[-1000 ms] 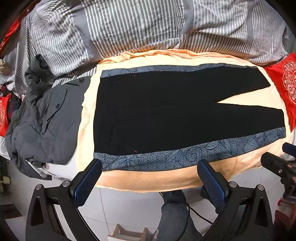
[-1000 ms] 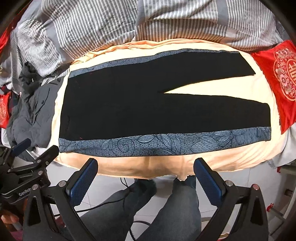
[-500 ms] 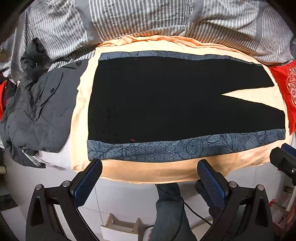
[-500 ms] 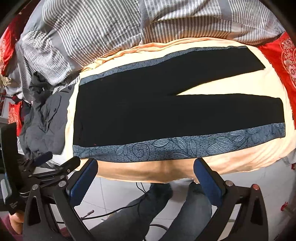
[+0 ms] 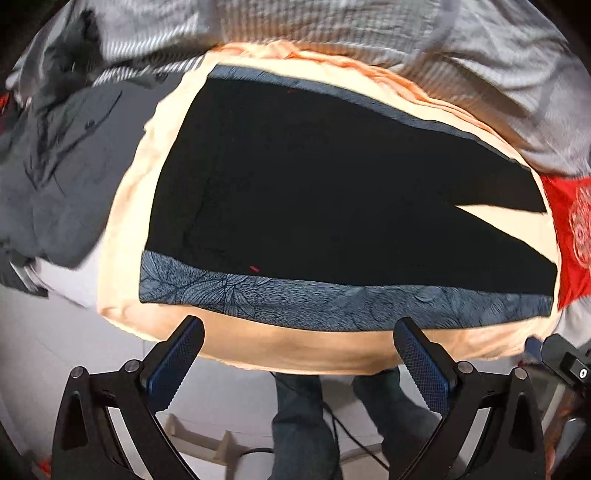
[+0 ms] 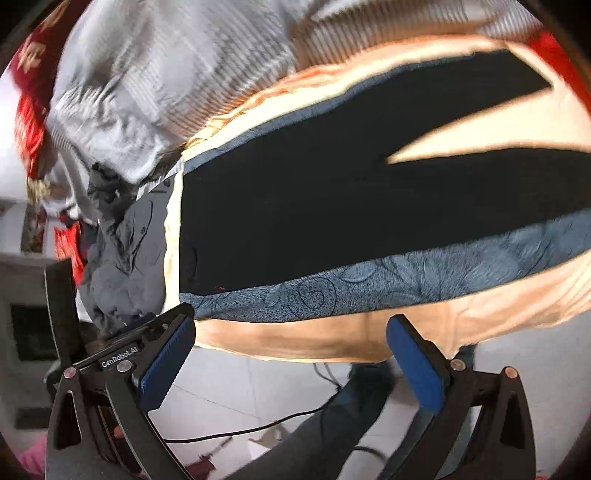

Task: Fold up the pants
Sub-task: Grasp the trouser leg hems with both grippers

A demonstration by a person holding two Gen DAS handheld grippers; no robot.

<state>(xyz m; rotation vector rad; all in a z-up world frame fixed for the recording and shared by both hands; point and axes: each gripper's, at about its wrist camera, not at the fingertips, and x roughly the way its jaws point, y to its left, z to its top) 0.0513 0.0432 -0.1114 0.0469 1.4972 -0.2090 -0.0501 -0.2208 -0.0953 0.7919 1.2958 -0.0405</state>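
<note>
Black pants (image 5: 332, 195) with blue patterned side bands lie flat across frame centre on a peach sheet (image 5: 295, 347), legs splayed toward the right. Left gripper (image 5: 295, 347) jaws wide, empty, at the lower edge over the sheet's near edge. Right gripper (image 6: 291, 343) likewise wide, empty. Grey jacket (image 5: 62, 177) heaped at left, just beside the waistband. Striped duvet (image 5: 332, 29) along the top. Red cushion (image 5: 569, 229) at right. Person's legs (image 5: 306, 424) below the sheet. Both views motion-blurred.
</note>
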